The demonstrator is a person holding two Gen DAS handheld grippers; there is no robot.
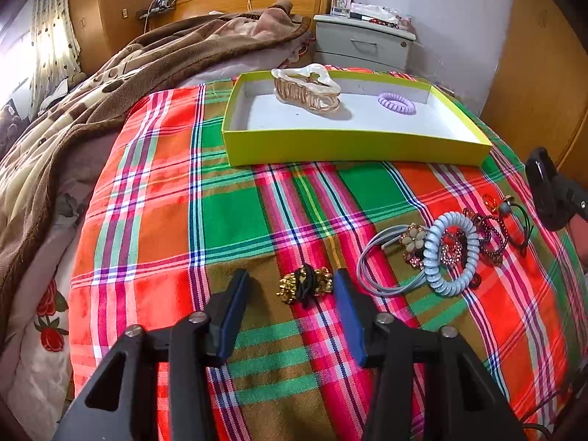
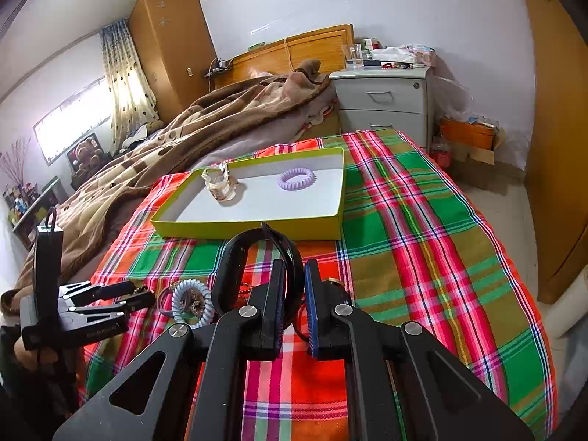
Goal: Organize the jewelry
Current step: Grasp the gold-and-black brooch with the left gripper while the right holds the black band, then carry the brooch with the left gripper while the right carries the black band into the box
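A black hair tie with gold beads lies on the plaid cloth, between the tips of my left gripper. The jaws stand open: the right pad is near the beads and the left pad is well apart. To its right is a pile with a light blue spiral tie, a flower hair tie and dark red beaded pieces. My right gripper is shut on a black hoop band. The yellow-green box holds a pearly claw clip and a purple spiral tie.
A brown blanket is heaped on the bed to the left of the cloth. A grey nightstand with clutter on top stands behind the box. A wooden wardrobe lines the right side. My left gripper shows at the left of the right wrist view.
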